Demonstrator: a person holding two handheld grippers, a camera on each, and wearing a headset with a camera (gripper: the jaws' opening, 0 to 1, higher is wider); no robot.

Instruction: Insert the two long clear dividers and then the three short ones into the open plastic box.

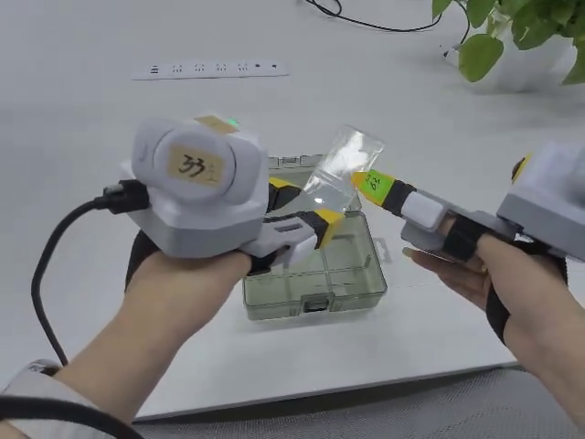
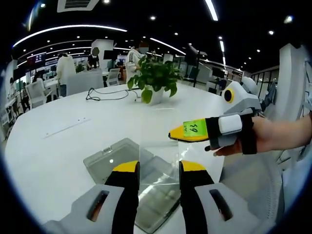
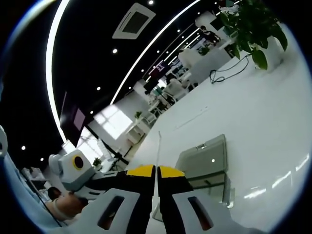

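Observation:
The open plastic box (image 1: 315,306) (image 2: 107,158) (image 3: 204,156) sits on the white table, with its lid laid back and compartments showing inside. A clear divider (image 1: 347,155) (image 2: 158,141) hangs above it. My right gripper (image 1: 358,178) (image 2: 175,134) (image 3: 156,170), which has a green label, is shut on the divider's side edge. The divider shows edge-on as a thin line (image 3: 159,146) rising from its jaws. My left gripper (image 1: 306,208) (image 2: 158,168) holds the lower end. Its jaws stand apart, and the sheet's two long edges meet their inner faces.
A white power strip (image 1: 210,69) lies at the far side of the table. A potted plant (image 1: 512,32) (image 2: 153,78) (image 3: 253,29) and a black cable (image 1: 366,18) are at the back right. The table's front edge (image 1: 366,380) runs just below the box.

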